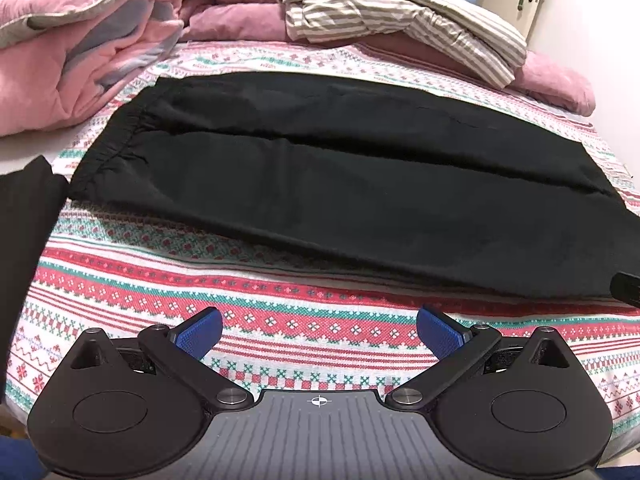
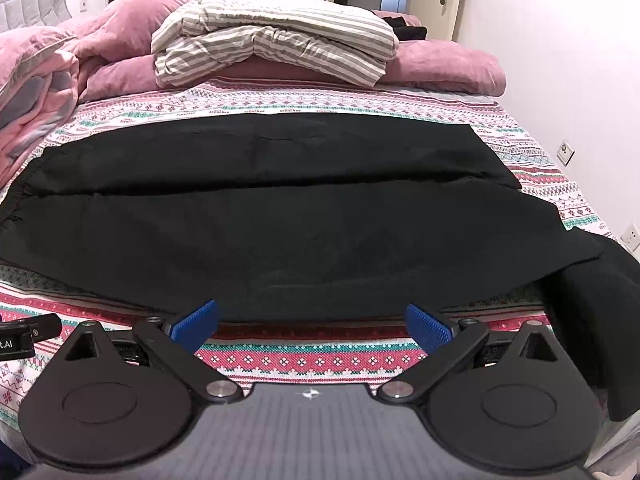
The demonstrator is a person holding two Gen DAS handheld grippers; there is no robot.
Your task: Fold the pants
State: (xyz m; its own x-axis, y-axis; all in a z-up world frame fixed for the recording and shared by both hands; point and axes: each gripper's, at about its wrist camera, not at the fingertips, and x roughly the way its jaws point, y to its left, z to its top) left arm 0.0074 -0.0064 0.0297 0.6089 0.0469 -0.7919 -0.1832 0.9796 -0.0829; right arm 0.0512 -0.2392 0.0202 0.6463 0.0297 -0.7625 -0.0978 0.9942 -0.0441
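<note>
My left tool [image 1: 319, 336] and my right tool [image 2: 312, 328] both stand wide open with nothing between the blue pads, and both look down at the near part of the bed [image 1: 280, 320]. The black pants [image 1: 340, 184] lie flat across the bed, waistband at the left and leg ends at the right, the two legs side by side with a long crease between them. I judge that the folding is not yet begun: the cloth is only spread out. The next move, I think, is to take the near long edge at two places, one tool toward the waistband [image 1: 108, 152] and one toward the leg end, and bring the near leg over the far one. The fabric looks soft, matte and thin, with a gathered elastic waist, so it may sag between the grips. The bed sheet is printed in red, green and white bands. At the far side lie a pink quilt [image 1: 80, 40] and a striped folded blanket [image 2: 276, 36].
</note>
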